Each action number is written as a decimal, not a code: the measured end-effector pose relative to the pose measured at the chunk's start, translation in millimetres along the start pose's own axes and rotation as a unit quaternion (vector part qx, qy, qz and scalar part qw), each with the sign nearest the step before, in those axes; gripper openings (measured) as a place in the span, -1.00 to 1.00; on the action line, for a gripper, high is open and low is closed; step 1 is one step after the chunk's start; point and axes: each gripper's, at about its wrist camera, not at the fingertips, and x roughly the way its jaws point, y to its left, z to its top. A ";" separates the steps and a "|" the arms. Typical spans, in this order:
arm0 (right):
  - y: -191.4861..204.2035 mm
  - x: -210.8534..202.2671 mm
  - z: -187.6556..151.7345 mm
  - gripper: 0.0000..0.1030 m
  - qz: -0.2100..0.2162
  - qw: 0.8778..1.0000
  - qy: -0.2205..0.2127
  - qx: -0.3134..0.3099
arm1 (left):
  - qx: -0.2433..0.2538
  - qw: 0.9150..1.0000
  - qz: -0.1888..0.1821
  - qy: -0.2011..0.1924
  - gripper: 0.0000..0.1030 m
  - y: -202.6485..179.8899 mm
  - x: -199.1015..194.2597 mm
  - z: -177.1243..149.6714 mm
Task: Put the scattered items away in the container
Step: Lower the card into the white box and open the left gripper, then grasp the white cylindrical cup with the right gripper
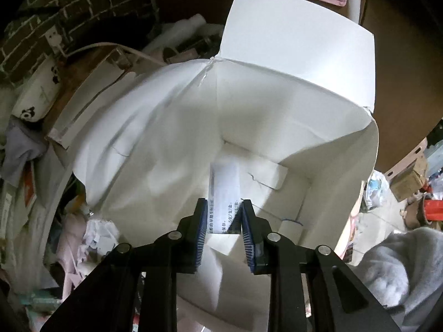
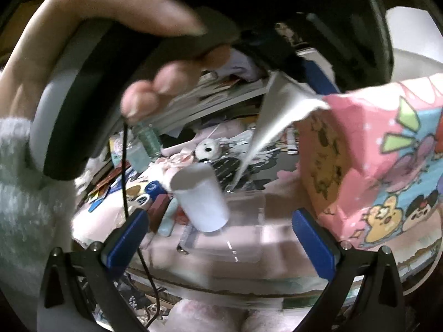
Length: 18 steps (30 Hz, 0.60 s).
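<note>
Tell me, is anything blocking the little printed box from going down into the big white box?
Nothing visible blocks it. The left gripper holds the small printed box over the open white container, whose flap is folded back. Only another small white box lies inside, off to the side.

A: The small printed box [image 1: 224,193] goes down between the pads of the left gripper [image 1: 223,222], so its lower end is hidden, and the print is too small to read.

B: And from the right wrist?

A: Mostly blur. The white cup [image 2: 201,197] is smeared, the clear tray [image 2: 243,229] under it barely shows, and the hand [image 2: 116,63] runs off the left edge
</note>
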 end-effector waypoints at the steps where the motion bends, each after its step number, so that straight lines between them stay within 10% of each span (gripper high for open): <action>1: -2.1 -0.5 0.4 1.00 -0.002 1.000 -0.002 0.003 | 0.000 1.000 0.005 -0.005 -0.35 0.1 -2.0 -0.5; 5: -2.0 1.2 -1.1 1.00 0.000 1.000 0.000 0.000 | -0.007 0.999 0.019 -0.034 0.68 2.7 -12.4 -2.0; 13: 1.8 5.6 -3.5 1.00 -0.003 1.000 -0.003 -0.014 | -0.015 0.993 0.028 -0.111 0.68 7.6 -52.6 -20.9; 18: 6.2 4.7 -6.4 0.99 -0.003 0.999 -0.016 -0.035 | -0.058 0.974 0.084 -0.203 0.79 18.4 -90.2 -51.5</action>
